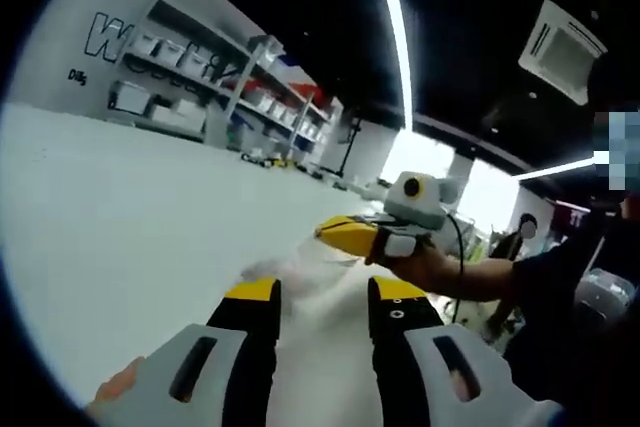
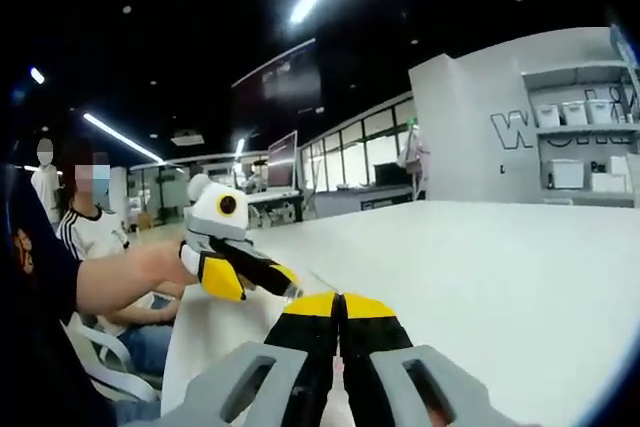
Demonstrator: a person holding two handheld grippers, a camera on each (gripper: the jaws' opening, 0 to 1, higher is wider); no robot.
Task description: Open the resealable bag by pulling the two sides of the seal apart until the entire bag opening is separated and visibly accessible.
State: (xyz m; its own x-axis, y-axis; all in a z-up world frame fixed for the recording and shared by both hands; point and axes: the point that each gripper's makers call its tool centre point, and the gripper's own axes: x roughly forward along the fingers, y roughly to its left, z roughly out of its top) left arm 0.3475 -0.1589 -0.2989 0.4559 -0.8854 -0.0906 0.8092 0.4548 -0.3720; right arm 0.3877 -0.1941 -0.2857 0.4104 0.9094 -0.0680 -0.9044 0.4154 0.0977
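1. Left gripper view. Left tool: two black jaws with yellow tips, standing apart with a clear gap. The resealable bag, clear and hard to read against the white surface, lies in that gap and beyond the tips; I cannot tell whether either jaw touches it.
2. Same view. Right tool: enters from the right, held in a person's hand, its yellow jaws pressed together and pointing left. A raised edge of the bag meets its tip, just beyond the left tool's tips.
3. Same view. Bench: one, white, broad, carrying the bag. What the bag holds, if anything, cannot be made out.
4. Same view. Shelving: one long run against the far wall, loaded with white bins and boxes; their contents are too small to tell.
5. Right gripper view. Right tool: two jaws closed tip to tip, with a thin clear film of the bag rising from between the tips.
6. Same view. Left tool: comes in from the left, held in a hand, yellow-tipped jaws pointing at the right tool's tips and close beside them; the width of its gap cannot be judged from this side.
7. Same view. Bench: the same white surface. Wall shelf at right holds several white bins. One seated person at left.
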